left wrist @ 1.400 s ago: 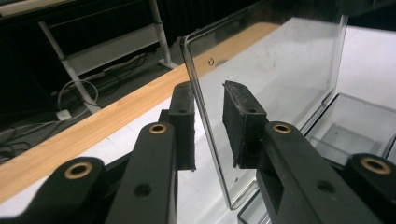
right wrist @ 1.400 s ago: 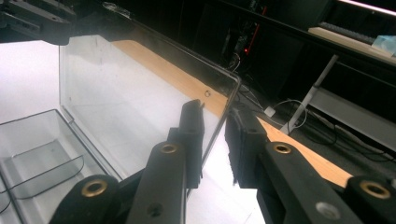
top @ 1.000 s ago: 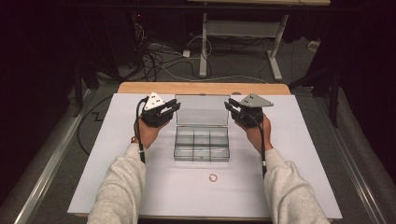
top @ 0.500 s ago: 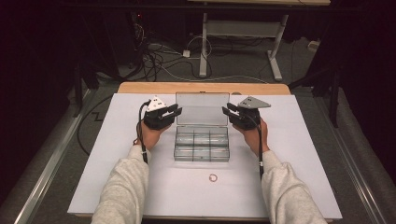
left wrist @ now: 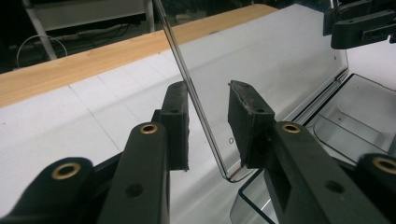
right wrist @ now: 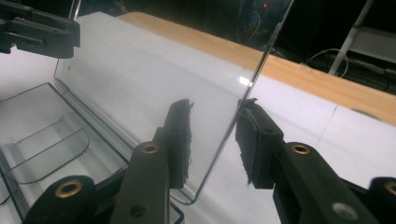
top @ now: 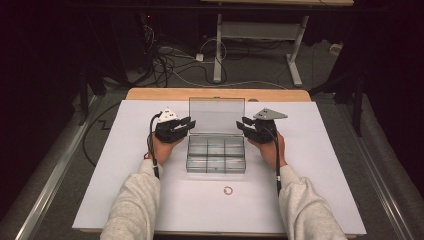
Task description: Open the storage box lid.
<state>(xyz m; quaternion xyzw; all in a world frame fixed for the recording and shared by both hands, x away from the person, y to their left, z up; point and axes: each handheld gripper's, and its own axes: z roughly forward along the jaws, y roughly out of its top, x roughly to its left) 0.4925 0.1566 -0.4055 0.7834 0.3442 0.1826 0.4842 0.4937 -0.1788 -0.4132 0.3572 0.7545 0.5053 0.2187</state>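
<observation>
Left gripper point(left wrist: 208, 126) and right gripper point(right wrist: 212, 140) straddle the upright box lid point(top: 216, 115) edges, fingers released, not clamping. Uneven squeeze could twist the hinge.

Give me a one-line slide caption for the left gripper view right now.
Left gripper open, straddling the upright clear lid's side edge, the box's empty compartments beyond.

The bench point(top: 325, 165) is plain white with a light wood strip along its far edge. The compartment box point(top: 216, 155) and its raised lid point(top: 217, 116) are clear, and each hand-held gripper, left point(top: 182, 125) and right point(top: 248, 125), is black with brass-coloured rivets. The sleeves point(top: 132, 205) are pale grey.
</observation>
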